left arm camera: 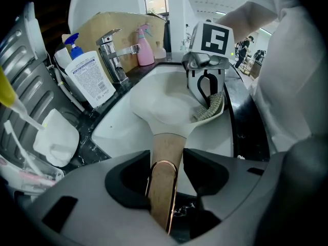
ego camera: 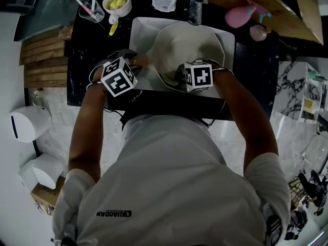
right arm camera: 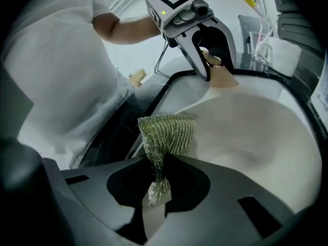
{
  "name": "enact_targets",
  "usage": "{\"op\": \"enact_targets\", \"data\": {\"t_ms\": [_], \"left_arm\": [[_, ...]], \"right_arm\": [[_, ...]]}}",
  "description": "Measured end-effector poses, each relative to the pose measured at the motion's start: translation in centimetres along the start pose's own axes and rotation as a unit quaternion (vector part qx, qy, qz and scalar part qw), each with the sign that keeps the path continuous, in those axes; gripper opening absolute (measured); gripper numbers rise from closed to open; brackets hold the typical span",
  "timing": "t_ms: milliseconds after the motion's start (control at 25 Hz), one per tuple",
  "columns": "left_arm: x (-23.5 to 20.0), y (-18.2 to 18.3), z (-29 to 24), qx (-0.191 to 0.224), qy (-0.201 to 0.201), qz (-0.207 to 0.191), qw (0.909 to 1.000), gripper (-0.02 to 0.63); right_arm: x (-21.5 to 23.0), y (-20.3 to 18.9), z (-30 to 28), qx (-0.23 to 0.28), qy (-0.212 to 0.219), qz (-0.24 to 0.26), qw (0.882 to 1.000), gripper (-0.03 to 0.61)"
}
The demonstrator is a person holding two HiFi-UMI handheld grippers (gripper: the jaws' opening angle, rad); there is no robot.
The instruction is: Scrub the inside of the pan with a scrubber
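Print on the back of the person's white shirt reads "QIAODAN", upside down in the head view. The label on the white pump bottle carries fine lines too small to read.

The cream pan lies in the white rectangular sink, which is set into a dark marbled tabletop. Only the left gripper view shows the left hand-held gripper clenched on the pan's tan, wood-toned handle, whose end has a coppery metal rim. That view also takes in a chrome faucet and a pink spray bottle behind the sink.

Only the right gripper view shows the right hand-held gripper pinching a green-gold scrubber of ribbed mesh. Its narrow tail is caught between the jaws, and its wider end fans out against the pan's smooth near wall, just inside the rim.
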State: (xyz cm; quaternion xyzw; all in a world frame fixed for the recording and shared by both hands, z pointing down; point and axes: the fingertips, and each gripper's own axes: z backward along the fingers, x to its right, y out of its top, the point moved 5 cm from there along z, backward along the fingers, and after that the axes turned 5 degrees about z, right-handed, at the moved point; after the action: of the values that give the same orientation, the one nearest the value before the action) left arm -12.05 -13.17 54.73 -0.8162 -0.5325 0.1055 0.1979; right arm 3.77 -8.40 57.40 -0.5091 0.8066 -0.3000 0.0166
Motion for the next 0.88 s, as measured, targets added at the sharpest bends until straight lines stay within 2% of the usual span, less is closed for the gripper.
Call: {"op": "enact_targets", "data": {"t_ms": [320,880], "left_arm": [[0.0,0.0,0.0,-0.002,0.0,-0.002,1.0,0.212],[0.1,0.1,-0.1,-0.005,0.003,-0.006,1.0,0.212]], "right_arm": [[-1.5,-2.2,0.0,-0.03,0.014,-0.046,0.998,0.08],[-3.2,-4.2,1.2,-0.057,0.015,-0.085,0.995,0.078]]}}
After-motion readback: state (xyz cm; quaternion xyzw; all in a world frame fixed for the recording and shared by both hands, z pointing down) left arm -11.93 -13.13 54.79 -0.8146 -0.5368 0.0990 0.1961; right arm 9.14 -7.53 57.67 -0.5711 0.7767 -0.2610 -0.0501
